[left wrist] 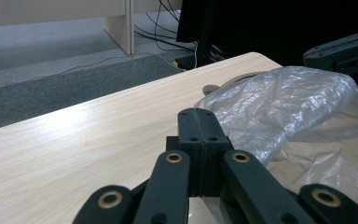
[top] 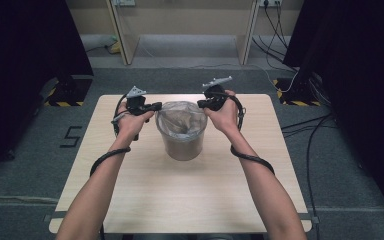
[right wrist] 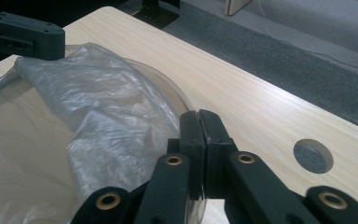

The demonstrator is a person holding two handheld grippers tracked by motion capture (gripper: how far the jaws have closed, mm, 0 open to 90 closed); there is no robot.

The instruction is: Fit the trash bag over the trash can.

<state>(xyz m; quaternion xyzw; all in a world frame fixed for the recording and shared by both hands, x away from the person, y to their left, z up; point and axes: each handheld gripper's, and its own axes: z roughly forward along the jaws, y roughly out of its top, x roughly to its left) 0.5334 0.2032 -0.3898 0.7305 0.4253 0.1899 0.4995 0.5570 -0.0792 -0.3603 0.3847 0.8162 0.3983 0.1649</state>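
Note:
A round bin (top: 182,147) stands at the middle of the wooden table (top: 190,195), lined with a clear plastic bag (top: 180,117). My left gripper (top: 155,106) sits at the bin's left rim and my right gripper (top: 201,104) at its right rim. In the left gripper view the jaws (left wrist: 198,114) are pressed together right against the crumpled bag (left wrist: 298,107). The right gripper's jaws (right wrist: 199,116) are likewise shut at the bag's (right wrist: 98,107) edge, just over the bin's rim (right wrist: 170,88). Each gripper appears to pinch the thin film.
A round cable hole (right wrist: 313,156) is cut in the tabletop near the far right corner. Grey carpet, cables (top: 280,30) and wooden furniture legs (top: 120,35) lie beyond the table's far edge. Dark curtains hang on both sides.

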